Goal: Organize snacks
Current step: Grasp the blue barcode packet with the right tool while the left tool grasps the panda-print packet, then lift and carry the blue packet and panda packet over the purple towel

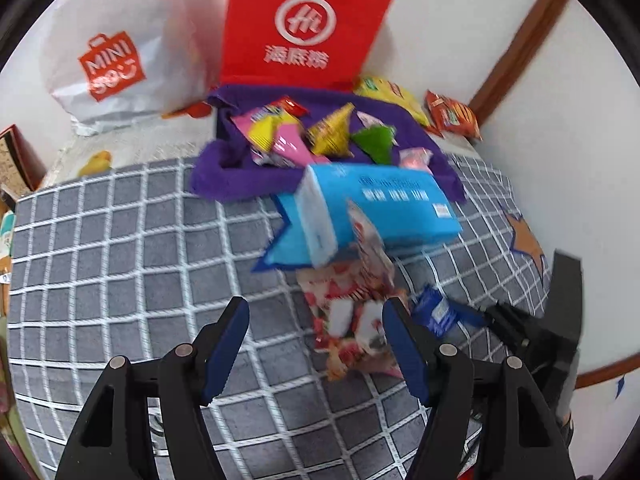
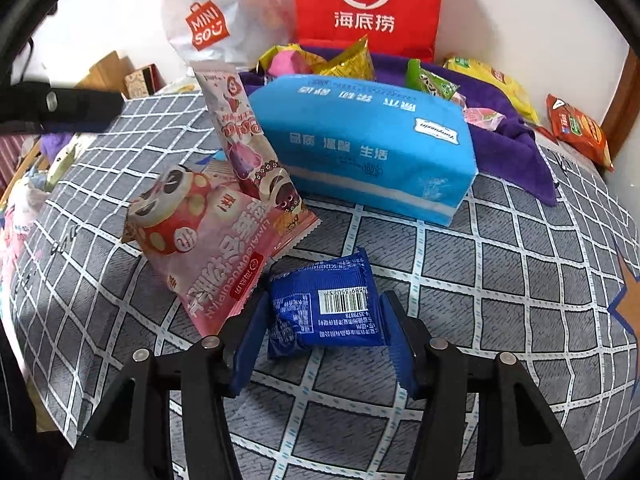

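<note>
My right gripper (image 2: 324, 320) is shut on a small blue snack packet (image 2: 326, 306), held just above the checked bedspread; the packet also shows in the left wrist view (image 1: 436, 312). Two pink snack bags lean against a blue tissue pack (image 2: 368, 140): a large one (image 2: 208, 248) and a tall one (image 2: 244, 136). My left gripper (image 1: 316, 320) is open and empty, just left of the pink bags (image 1: 352, 304). Several small snacks (image 1: 320, 132) lie on a purple towel (image 1: 224, 180) behind the tissue pack (image 1: 384, 208).
A red paper bag (image 1: 304, 28) and a white Miniso bag (image 1: 116, 64) stand at the wall. Yellow (image 2: 496, 80) and orange (image 2: 580, 130) snack bags lie at the far right. A wooden frame (image 1: 516, 48) borders the bed's right side.
</note>
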